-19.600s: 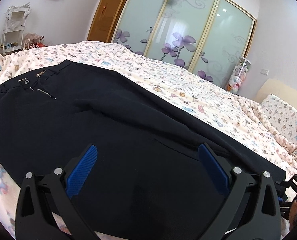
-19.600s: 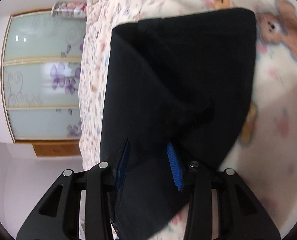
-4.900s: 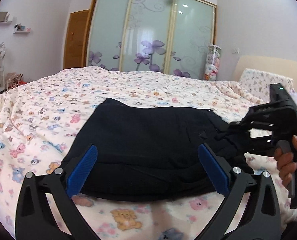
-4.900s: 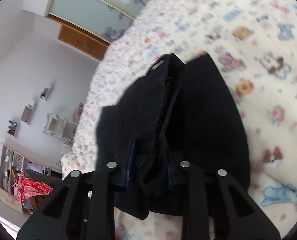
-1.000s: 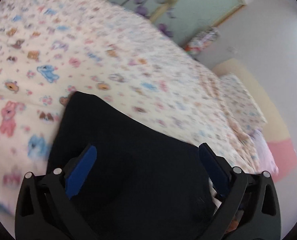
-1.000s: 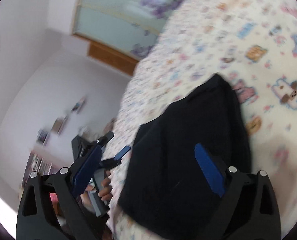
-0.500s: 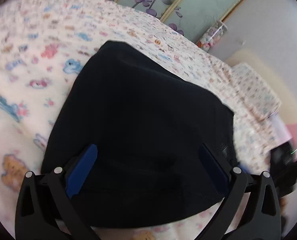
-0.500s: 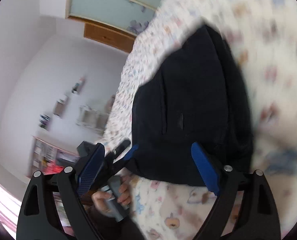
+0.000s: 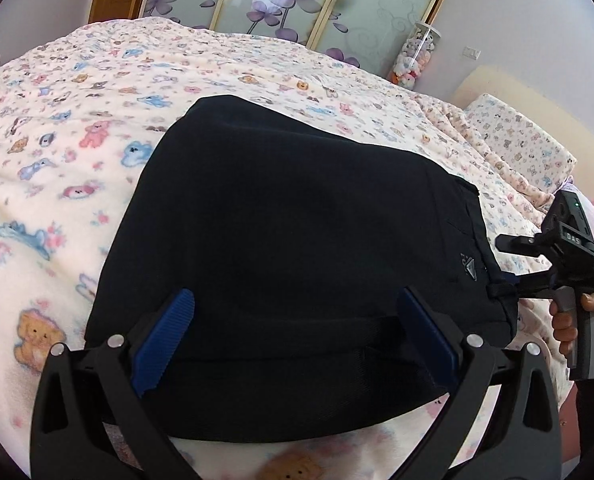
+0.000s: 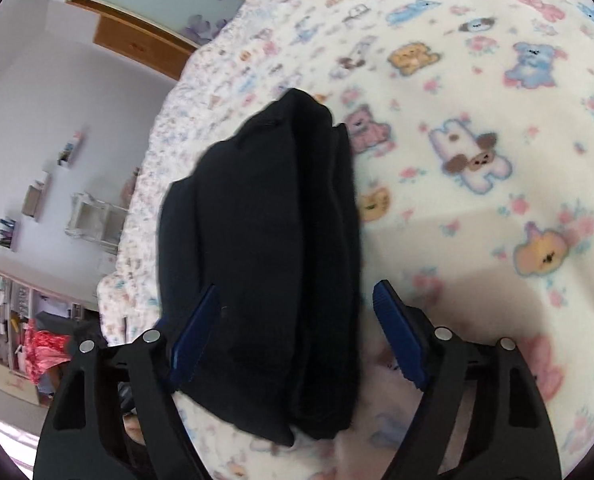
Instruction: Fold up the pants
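The black pants [image 9: 289, 240] are seen folded into a compact bundle, laid on the bed [image 9: 57, 140] with its cartoon-animal blanket. The left gripper [image 9: 297, 332] is held low over the near edge of the bundle; its jaws are spread wide and released, with the 2 blue pads [image 9: 165, 340] set apart above the fabric and no grip made. The right gripper [image 10: 297, 336] is placed at the end of the bundle, whose stacked layers are seen edge-on between its jaws; these jaws are closing, yet a gap is left beside the right pad [image 10: 397, 340], so nothing is clenched. In the left wrist view the right hand [image 9: 577, 320] is seen around its handle
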